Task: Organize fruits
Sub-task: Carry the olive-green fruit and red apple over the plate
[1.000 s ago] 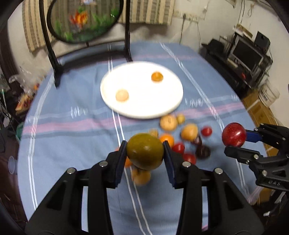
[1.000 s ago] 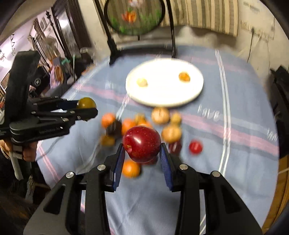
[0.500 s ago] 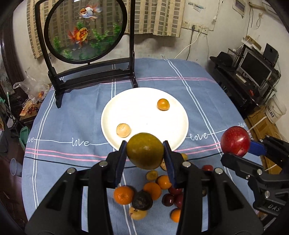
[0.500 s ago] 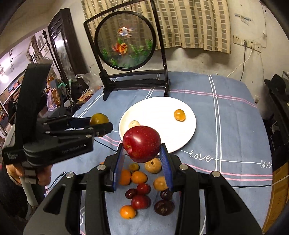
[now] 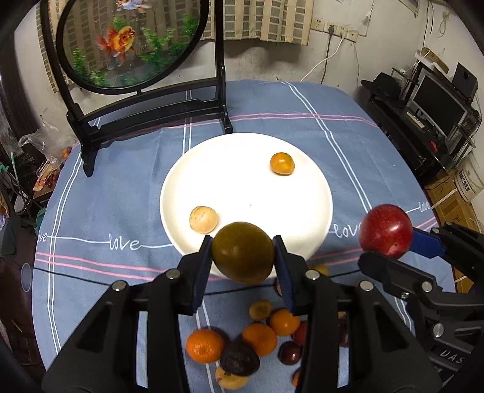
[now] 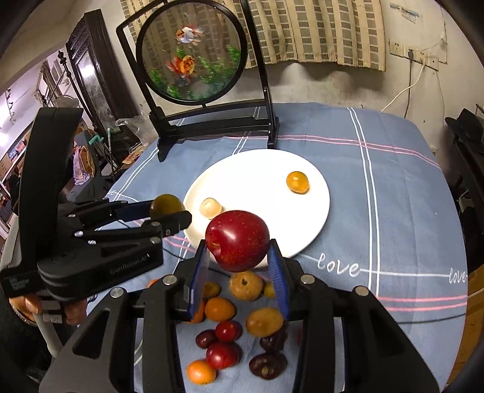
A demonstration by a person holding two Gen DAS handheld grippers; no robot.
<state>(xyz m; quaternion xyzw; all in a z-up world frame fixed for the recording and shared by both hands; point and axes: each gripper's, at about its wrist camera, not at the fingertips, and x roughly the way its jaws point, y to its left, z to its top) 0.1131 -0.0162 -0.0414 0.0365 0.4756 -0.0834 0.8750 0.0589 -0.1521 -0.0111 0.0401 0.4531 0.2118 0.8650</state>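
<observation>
While the left tool (image 5: 243, 252) clamps a green-brown fruit (image 5: 243, 251) over the plate's (image 5: 248, 193) near rim, the right tool (image 6: 239, 261) grips a red apple (image 6: 237, 240) beside it.

Striped curtain (image 6: 314, 33) on stained wall, wall sockets (image 5: 335, 28), possibly a monitor (image 5: 435, 102) on dark shelving.

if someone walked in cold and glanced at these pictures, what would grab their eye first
Most likely the two fruits held up in the air: a red apple clamped in the right gripper and an olive-green fruit clamped in the left gripper, both at the near rim of the white plate. Next, the round goldfish screen standing at the table's far end, behind the plate.
</observation>
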